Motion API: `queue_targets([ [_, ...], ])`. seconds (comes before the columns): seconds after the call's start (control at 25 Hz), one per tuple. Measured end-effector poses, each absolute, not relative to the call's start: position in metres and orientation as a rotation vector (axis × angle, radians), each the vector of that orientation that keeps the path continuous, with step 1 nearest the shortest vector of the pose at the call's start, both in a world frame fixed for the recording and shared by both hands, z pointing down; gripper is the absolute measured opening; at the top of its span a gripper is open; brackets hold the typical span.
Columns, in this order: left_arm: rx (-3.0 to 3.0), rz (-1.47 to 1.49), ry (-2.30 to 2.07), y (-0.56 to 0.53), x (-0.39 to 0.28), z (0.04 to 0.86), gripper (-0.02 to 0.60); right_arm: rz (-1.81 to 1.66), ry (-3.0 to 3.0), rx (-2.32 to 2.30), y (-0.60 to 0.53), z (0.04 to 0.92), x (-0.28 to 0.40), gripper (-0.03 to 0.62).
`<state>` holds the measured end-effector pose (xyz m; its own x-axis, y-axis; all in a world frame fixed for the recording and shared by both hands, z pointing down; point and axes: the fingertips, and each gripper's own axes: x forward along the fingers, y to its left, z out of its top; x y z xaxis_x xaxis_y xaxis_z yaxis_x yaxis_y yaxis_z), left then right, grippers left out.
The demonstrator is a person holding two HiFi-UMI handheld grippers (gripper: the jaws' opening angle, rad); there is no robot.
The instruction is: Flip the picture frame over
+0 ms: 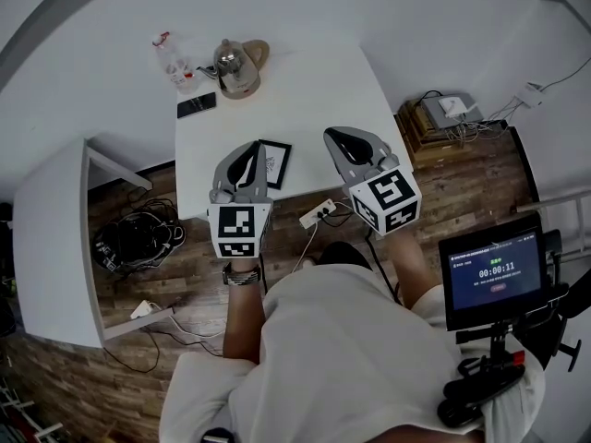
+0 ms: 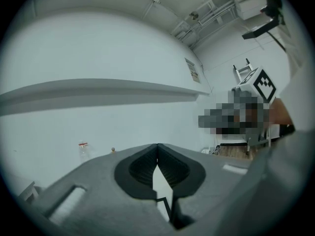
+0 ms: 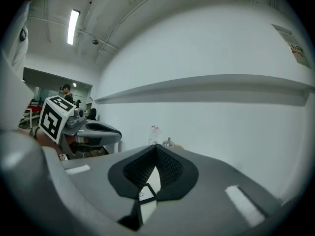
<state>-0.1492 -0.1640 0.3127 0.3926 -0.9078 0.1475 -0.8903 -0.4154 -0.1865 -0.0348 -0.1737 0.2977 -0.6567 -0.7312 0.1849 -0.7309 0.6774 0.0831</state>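
- The picture frame [image 1: 277, 164] lies on the white table [image 1: 314, 90], close to the table's near edge. It has a dark border around a pale middle, and it seems to lie flat, though the head view is too small to be sure.
- The left tongs [image 1: 251, 148] are pressed together with nothing pinched between them. In the head view they cover the frame's left edge, and in the left gripper view a dark corner of the frame shows below the closed tips.
- The right tongs [image 1: 335, 137] are pressed together as well and hold nothing. They hang just to the right of the frame, apart from it (a corner of the frame shows through the gap under their pads in the right gripper view).
- Beyond the frame, toward the far side of the table, lies a dark phone [image 1: 196, 105].
- Further beyond the frame stand a kettle [image 1: 237, 67] and, to its left, a clear bottle [image 1: 171, 58].
- Nearer than the frame, off the table's edge, a white power strip [image 1: 317, 213] lies on the wooden floor [image 1: 452, 192].
- Well to the right of the frame, a small screen [image 1: 492, 275] shows a timer.
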Motion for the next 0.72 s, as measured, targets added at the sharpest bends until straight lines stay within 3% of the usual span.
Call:
queue_targets([
  [0.72, -2.598, -0.329, 1.671, -0.159, -0.153, 0.317, 0.005, -0.037, -2.695, 1.176, -0.17, 0.288, -0.045, 0.002],
])
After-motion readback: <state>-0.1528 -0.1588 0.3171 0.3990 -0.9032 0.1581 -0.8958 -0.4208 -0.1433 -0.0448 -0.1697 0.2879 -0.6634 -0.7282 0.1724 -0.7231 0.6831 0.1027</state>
